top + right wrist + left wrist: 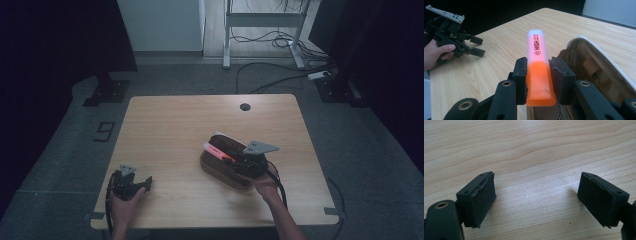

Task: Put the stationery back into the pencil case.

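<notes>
The right gripper point(537, 75) has its jaws closed on an orange highlighter point(538, 72), pinching the orange barrel from both sides while the pale translucent cap end sticks out forward past the jaw tips, so the pen's long axis runs straight along the jaws. It is held just above and beside an open brown pencil case point(225, 167), whose white-edged mouth gapes immediately to the side of the jaws in the right gripper view; from above, the highlighter point(218, 151) lies across the case's upper left part. My guess is that the pen is either bound for that opening or has been lifted from it, and I cannot tell which; either way the move turns on the short sideways gap between barrel and mouth. The left gripper point(131, 184) sits well apart, near the front left corner of the table point(170, 125), its jaws spread wide with nothing between them and pointing down at bare wood. The right hand point(266, 184) is plainly the nearer one. The table is light wood grain with a cable hole near its far edge. The room is dim, with grey carpet, dark curtains at both sides, and cables around a desk frame on the floor beyond.
</notes>
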### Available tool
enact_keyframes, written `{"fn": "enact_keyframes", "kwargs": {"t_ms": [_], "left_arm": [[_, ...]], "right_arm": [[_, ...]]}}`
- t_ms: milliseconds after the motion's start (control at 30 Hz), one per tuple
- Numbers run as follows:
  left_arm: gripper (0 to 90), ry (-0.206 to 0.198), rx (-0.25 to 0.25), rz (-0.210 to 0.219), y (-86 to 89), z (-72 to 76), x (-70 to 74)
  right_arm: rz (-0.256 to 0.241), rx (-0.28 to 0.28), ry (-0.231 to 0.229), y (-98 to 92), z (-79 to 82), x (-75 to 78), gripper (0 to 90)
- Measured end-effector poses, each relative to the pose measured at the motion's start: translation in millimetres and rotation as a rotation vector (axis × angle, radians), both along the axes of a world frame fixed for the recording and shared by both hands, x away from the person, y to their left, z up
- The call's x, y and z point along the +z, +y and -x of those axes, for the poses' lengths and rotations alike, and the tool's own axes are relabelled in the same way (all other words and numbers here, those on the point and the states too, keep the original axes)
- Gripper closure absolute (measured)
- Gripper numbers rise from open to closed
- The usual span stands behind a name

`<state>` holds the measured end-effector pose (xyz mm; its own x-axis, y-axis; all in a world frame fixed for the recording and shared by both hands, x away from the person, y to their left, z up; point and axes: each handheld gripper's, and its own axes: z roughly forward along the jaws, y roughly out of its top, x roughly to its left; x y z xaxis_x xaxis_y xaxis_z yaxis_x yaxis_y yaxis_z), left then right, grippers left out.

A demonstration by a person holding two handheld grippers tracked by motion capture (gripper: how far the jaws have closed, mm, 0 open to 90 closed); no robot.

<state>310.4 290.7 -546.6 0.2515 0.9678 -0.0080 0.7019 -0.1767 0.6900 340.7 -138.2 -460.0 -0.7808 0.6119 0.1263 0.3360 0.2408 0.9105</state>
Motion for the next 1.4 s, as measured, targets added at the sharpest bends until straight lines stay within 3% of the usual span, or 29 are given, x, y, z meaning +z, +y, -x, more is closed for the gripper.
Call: {"fn": "enact_keyframes", "kwargs": {"t_ms": [300,633,900,1100,1400], "left_arm": [[14.5,0.0,0.0,0.0,0.0,0.0,0.0],[14.5,0.0,0.0,0.0,0.0,0.0,0.0],[14.5,0.0,0.0,0.0,0.0,0.0,0.0],[14.5,0.0,0.0,0.0,0.0,0.0,0.0],[14.5,0.0,0.0,0.0,0.0,0.0,0.0]], "right_arm": [[0.025,-0.034,-0.014,-11.1,-5.3,-0.5,65.7],[0.065,-0.06,0.004,-20.1,-13.9,-8.1,65.7],[0.106,-0.074,0.024,-21.8,-19.2,-15.8,65.6],[0.175,-0.088,0.04,-18.1,-22.2,-22.6,65.6],[0.203,-0.094,0.065,-15.4,-23.6,-26.8,65.3]]}}
